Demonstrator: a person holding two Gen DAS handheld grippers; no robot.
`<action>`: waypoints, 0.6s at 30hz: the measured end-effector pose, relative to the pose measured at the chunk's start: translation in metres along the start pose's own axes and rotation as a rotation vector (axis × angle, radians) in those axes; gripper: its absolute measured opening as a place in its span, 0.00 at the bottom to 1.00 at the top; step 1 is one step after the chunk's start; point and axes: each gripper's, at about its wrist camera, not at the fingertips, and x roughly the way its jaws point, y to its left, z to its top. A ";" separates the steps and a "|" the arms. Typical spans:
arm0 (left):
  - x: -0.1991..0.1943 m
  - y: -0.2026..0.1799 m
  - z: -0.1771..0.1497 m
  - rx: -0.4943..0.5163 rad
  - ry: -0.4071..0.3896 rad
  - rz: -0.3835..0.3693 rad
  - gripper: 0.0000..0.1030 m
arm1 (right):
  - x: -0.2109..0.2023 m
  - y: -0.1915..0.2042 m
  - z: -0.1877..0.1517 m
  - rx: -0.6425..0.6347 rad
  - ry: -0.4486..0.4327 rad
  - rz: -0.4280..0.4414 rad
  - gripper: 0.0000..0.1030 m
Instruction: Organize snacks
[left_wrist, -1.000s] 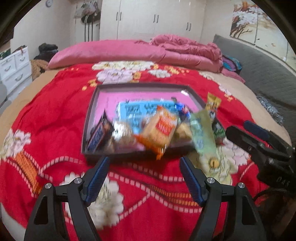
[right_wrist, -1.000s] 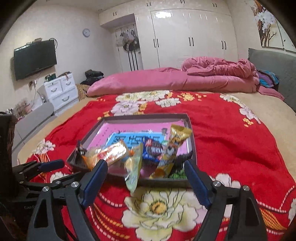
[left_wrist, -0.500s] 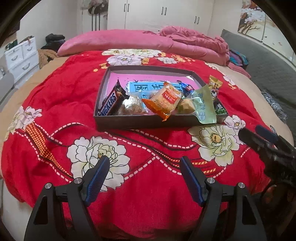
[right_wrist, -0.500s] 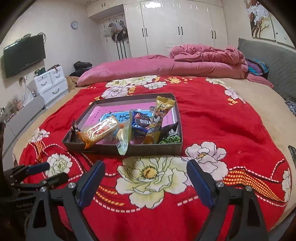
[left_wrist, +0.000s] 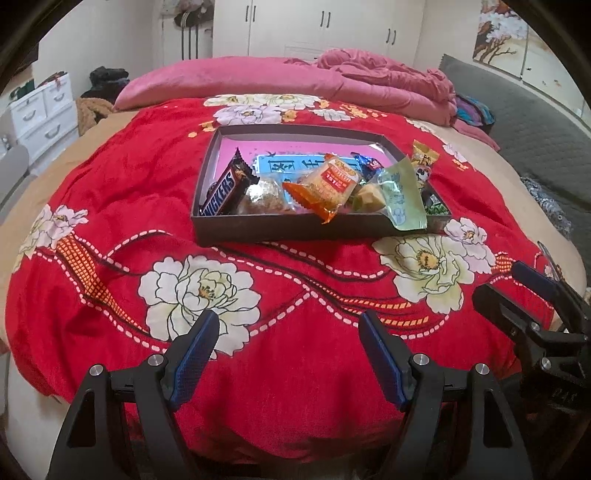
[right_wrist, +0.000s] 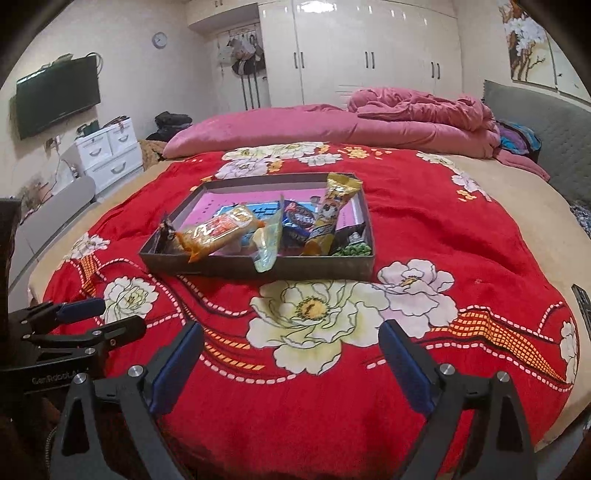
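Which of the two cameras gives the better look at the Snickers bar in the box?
The left wrist view: the Snickers bar faces it, its name readable. In the right wrist view only its dark crimped end peeks out behind the orange packet.

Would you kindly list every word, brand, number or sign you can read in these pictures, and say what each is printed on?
"SNICKERS": on the dark chocolate bar wrapper leaning in the tray's left corner.
Large characters on the blue packet: visible, too blurred to read.
Red label on the orange packet: blurred, unreadable.
Yellow packet and dark blue packet: print too small.
Embossed lettering on the left gripper body: not fully legible.
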 end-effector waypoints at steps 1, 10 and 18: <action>0.000 0.000 0.000 0.001 -0.001 0.001 0.77 | 0.000 0.001 0.000 -0.007 -0.003 0.007 0.93; -0.001 0.003 0.000 0.003 -0.008 0.008 0.77 | 0.005 0.002 -0.002 -0.026 -0.009 0.012 0.93; -0.001 0.003 0.002 0.008 -0.019 0.004 0.77 | 0.007 -0.008 -0.001 0.023 -0.009 0.015 0.93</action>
